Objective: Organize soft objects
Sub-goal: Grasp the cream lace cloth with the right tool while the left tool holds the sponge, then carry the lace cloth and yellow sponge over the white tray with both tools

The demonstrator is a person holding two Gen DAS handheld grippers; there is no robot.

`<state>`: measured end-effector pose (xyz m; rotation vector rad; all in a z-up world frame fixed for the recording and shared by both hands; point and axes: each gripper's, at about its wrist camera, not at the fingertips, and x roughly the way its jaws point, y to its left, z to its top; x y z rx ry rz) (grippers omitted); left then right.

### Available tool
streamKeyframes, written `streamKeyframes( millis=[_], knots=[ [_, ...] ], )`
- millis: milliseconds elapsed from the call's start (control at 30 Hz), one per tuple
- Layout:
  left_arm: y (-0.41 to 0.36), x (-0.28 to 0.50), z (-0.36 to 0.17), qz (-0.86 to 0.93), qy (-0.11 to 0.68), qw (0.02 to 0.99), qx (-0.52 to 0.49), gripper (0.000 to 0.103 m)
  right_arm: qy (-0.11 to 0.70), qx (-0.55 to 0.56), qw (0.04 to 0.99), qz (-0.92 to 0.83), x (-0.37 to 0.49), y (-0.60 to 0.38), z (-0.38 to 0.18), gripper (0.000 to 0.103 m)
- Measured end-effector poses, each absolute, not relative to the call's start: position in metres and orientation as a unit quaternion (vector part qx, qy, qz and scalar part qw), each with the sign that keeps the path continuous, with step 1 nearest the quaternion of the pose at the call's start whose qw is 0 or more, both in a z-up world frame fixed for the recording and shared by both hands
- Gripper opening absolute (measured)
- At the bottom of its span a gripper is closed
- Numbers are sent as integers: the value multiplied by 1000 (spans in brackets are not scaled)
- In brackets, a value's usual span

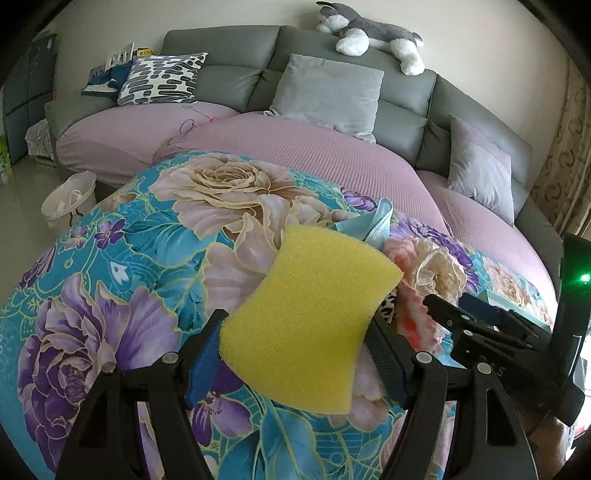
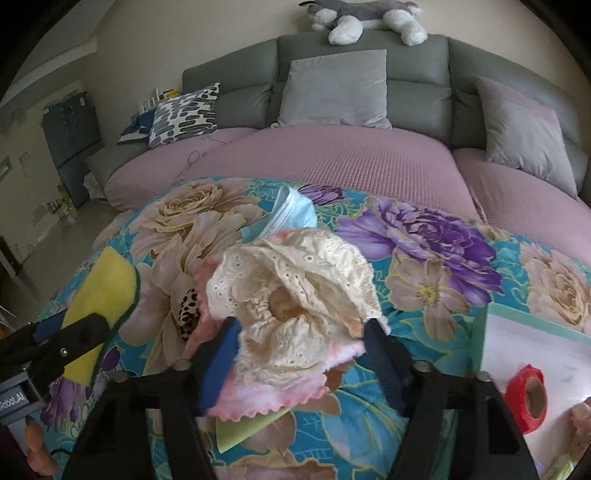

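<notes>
Sponge: we see a yellow foam sponge (image 1: 308,325) with pinched-in sides and a dark green edge, raised above the floral cloth (image 1: 110,258).
Left tool: our left tool (image 1: 295,343) grips the sponge across its narrow waist, a blue pad pressed on each side, jaws fairly wide.
Lace cloth: a cream eyelet piece (image 2: 291,295), ruffled and gathered round an elastic hole, lies on a pink scalloped cloth (image 2: 266,395).
Right tool: our right tool (image 2: 301,332) straddles the lace cloth, its pads at either edge of the bundle; we cannot tell whether they press on it.
Pile: beside the lace we see a leopard-print scrap (image 2: 188,314), a pale green sheet (image 2: 251,424) under the pink cloth, and a blue mask (image 2: 295,214) behind.
Box: a mint-rimmed box (image 2: 480,332) at the right holds a red tape roll (image 2: 526,398).
Sofa: behind stand a grey sofa (image 1: 236,44) and a plush dog (image 1: 369,33).
</notes>
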<state>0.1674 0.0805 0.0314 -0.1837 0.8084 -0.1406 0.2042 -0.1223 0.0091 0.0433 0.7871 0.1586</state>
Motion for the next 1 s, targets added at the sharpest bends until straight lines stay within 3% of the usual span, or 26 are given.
streamKeyframes(
  millis=[133, 333, 1000],
  knots=[
    [80, 167, 31, -69, 393, 913, -89, 75, 388, 27, 917, 85, 203, -120, 5, 41],
    [76, 168, 31, -68, 394, 913, -81, 75, 388, 39, 917, 88, 199, -122, 4, 20],
    [39, 156, 64, -90, 349, 931, -52, 75, 278, 89, 956, 28, 108, -173, 71, 15]
  ],
)
